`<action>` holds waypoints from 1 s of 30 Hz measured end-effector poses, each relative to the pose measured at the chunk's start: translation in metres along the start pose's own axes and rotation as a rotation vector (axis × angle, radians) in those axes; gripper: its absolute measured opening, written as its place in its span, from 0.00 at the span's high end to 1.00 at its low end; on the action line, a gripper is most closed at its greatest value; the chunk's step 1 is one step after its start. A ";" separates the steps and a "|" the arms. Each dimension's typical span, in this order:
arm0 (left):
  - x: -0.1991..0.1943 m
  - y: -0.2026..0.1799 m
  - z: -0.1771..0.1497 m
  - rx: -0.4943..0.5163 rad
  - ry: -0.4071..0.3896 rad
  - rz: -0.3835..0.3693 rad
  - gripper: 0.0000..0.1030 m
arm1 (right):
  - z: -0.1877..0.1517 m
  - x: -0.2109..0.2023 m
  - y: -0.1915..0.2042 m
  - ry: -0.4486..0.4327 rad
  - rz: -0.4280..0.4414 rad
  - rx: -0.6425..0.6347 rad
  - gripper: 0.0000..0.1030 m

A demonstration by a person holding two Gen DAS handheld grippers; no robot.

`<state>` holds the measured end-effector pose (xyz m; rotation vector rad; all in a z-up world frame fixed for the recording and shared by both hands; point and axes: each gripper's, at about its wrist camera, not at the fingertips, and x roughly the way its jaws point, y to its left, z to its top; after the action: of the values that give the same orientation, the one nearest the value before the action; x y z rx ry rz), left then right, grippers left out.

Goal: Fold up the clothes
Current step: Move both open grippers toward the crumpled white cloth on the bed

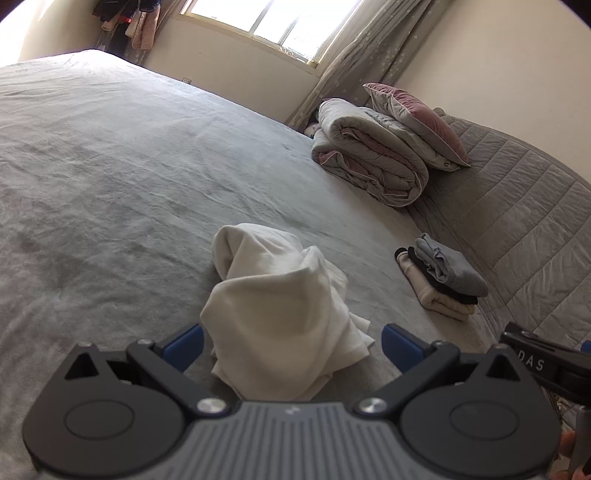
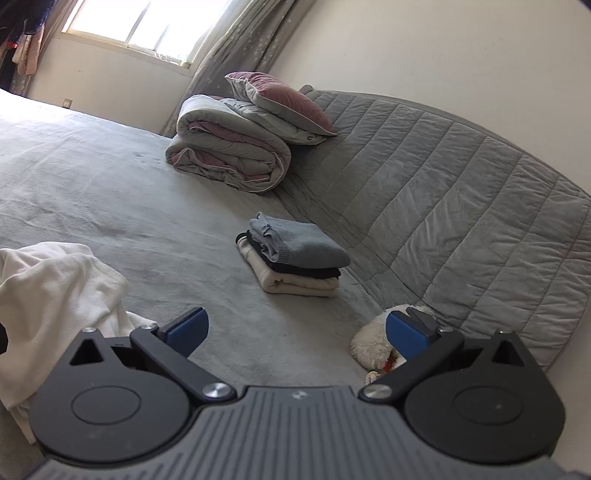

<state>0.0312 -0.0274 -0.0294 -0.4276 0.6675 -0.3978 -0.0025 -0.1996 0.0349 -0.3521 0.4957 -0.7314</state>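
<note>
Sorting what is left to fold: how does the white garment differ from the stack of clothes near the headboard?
The white garment is one crumpled, humped piece; the stack of clothes is three flat folded pieces: grey, black, cream. The garment lies in front of the open left gripper; the stack sits farther off. Both rest on the grey bed.

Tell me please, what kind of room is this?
Most likely a bedroom in a home. A wide bed with a grey quilted headboard fills the view, a rolled duvet and pillow lie on it, and clothes hang beside the window.
</note>
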 end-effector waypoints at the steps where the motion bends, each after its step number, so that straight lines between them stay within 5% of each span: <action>1: 0.001 -0.002 -0.001 -0.003 -0.001 -0.012 0.00 | -0.001 -0.002 -0.001 -0.008 -0.010 0.001 0.00; 30: 0.004 -0.003 -0.002 -0.012 0.011 -0.001 0.00 | -0.005 -0.009 -0.004 -0.077 -0.030 0.008 0.00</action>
<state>0.0318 -0.0322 -0.0314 -0.4370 0.6807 -0.3972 -0.0126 -0.1967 0.0356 -0.3794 0.4156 -0.7457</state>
